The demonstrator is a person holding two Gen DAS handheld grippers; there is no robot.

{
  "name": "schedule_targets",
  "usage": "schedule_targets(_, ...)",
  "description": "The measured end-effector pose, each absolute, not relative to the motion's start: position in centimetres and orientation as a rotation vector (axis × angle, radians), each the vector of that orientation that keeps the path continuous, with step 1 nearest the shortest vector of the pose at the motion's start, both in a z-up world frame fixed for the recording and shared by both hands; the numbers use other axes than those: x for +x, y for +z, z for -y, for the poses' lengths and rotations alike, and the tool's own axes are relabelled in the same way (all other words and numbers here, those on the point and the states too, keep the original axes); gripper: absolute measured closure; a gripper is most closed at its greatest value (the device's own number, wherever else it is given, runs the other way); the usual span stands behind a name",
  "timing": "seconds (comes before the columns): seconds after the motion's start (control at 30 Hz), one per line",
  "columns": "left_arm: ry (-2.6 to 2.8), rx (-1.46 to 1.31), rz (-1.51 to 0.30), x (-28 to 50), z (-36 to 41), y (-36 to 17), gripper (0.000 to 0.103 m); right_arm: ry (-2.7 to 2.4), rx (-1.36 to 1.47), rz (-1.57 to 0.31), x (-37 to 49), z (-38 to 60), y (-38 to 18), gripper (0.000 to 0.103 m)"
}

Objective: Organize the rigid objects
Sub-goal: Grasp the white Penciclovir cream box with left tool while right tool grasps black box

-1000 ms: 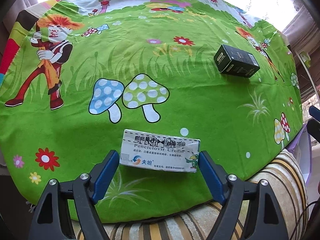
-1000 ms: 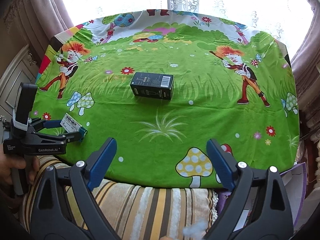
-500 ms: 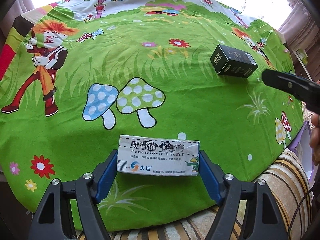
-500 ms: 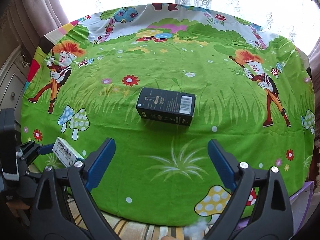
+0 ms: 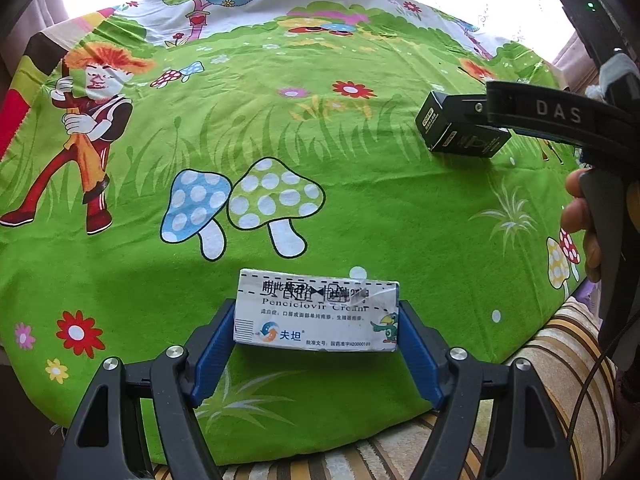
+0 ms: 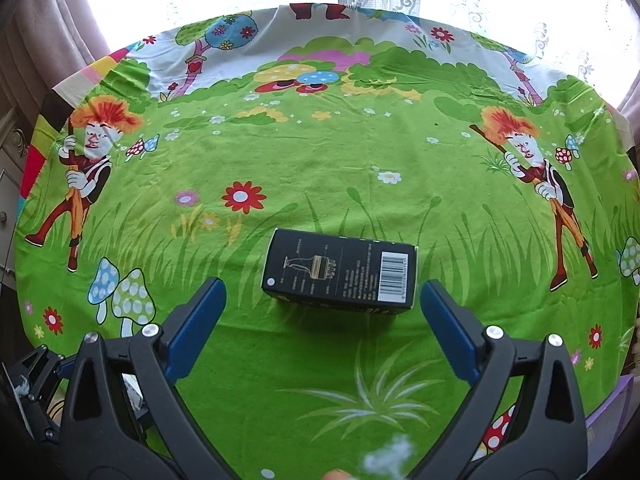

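A white cream box (image 5: pixel 320 300) lies flat near the front edge of the green cartoon cloth (image 5: pixel 360 208). My left gripper (image 5: pixel 316 316) is shut on it, a blue pad against each short end. Further in lies a black box (image 6: pixel 340 272) with a barcode, also seen as the black box (image 5: pixel 452 136) in the left wrist view. My right gripper (image 6: pixel 323 285) hovers just in front of it. Its jaws are opening wide, one blue finger off each end of the box, neither touching. In the left wrist view a black finger of that gripper overlaps the box.
The cloth covers a round-looking table below a bright window with curtains (image 6: pixel 52 40). A striped cushion (image 5: pixel 560 364) sits under the cloth's near edge. A hand (image 5: pixel 580 216) holds the right gripper's handle. A cabinet (image 6: pixel 8 200) stands at left.
My right gripper has moved forward and down to the black box, with its jaws a little wider. It has entered the left wrist view from the right. My left jaws closed onto the white box.
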State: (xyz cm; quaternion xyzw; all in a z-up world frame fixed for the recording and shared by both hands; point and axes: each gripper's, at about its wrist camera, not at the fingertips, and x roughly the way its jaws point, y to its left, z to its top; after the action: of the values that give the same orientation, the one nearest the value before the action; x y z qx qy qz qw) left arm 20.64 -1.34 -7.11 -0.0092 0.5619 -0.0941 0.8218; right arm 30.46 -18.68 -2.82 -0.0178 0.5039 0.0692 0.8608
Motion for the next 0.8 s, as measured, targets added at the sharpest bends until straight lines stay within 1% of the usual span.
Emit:
schedule_targets(0.47, -0.204, -0.025, -1.187, 20.9, 1.4, -7.0, 0.026, 0.109, -0.064, -1.080, 31.9, 18.6, -5.4, 0.005)
schedule_targets(0.57, -0.201, -0.029, -1.186, 21.0, 1.4, -7.0, 0.026, 0.103, -0.075, -1.081, 31.7, 18.7, -5.5, 0.015)
schedule_targets(0.8, -0.199, -0.060, -1.183, 20.7, 1.4, -6.7, 0.026, 0.105, -0.079, -1.053, 30.5, 19.0, -4.7, 0.015)
